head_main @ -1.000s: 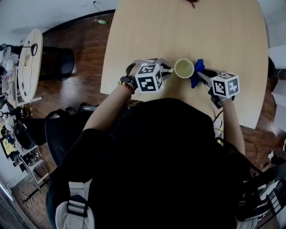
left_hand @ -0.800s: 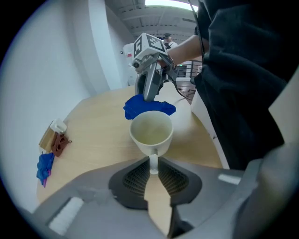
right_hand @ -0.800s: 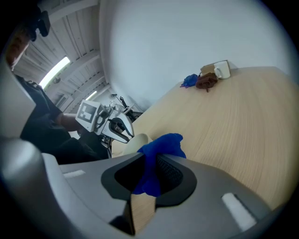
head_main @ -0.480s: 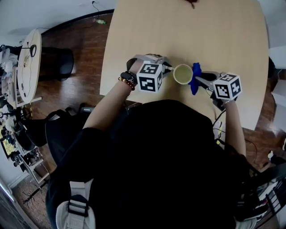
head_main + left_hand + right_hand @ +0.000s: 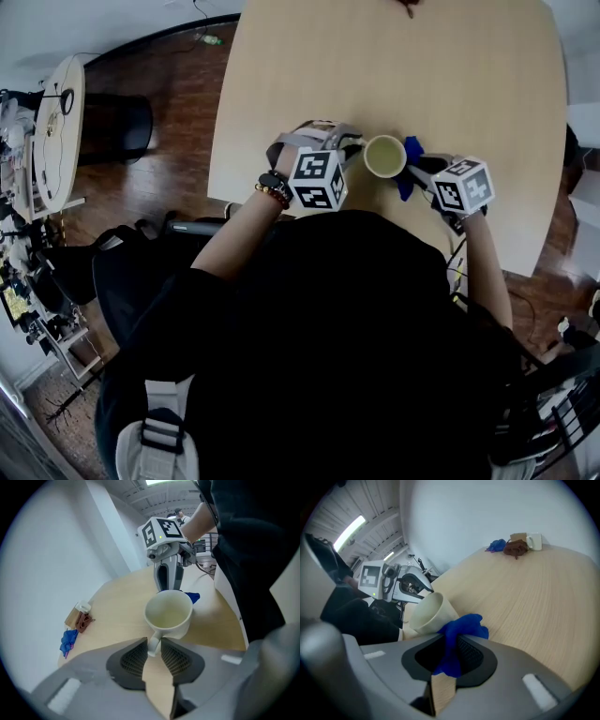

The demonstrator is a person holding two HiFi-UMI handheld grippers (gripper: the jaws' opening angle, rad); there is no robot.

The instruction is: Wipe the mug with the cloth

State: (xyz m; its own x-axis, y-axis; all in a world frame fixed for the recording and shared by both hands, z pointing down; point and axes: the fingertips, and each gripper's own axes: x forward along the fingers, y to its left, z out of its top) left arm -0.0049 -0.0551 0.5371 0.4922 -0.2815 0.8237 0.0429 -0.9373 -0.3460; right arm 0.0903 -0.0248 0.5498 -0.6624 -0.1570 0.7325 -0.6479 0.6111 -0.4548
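A pale cream mug stands near the table's front edge, seen from above as empty. My left gripper is at its left with the handle between the jaws. Those jaws are opening and the pads stand just off the handle. My right gripper is shut on a blue cloth, which presses on the mug's right side. The cloth also shows bunched between that gripper and the mug.
At the far end of the table lie another blue cloth, a brown item and a small white mug. A round side table and a black bin stand on the floor at left.
The mug and both grippers have come slightly nearer the front edge. The right gripper has drawn in leftward with the cloth against the mug. The left gripper has slipped back a little.
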